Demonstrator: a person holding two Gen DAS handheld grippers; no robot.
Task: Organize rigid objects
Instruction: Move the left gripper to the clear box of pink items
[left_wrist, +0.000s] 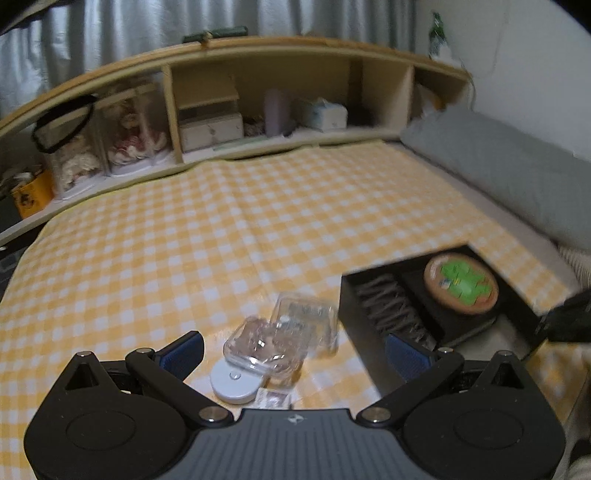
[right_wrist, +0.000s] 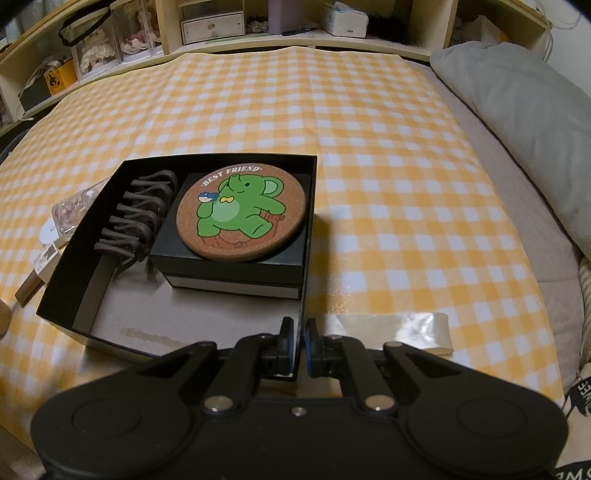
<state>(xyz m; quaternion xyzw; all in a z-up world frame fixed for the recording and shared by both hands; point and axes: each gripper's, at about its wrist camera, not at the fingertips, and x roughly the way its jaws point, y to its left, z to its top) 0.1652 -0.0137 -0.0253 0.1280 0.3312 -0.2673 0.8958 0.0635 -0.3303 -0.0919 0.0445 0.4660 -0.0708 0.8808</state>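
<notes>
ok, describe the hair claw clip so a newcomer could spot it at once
Find the open black box on the yellow checked cloth. Inside, a smaller black box carries a round cork coaster with a green elephant. The hair claw clip lies in the gap to its left: dark brown, with wavy interlocking teeth, the only toothed item there.

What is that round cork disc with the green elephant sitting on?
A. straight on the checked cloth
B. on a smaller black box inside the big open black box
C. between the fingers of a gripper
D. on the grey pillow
B: the cork coaster lies flat on the small black box, which stands inside the large open black box, beside a dark hair claw.
</notes>
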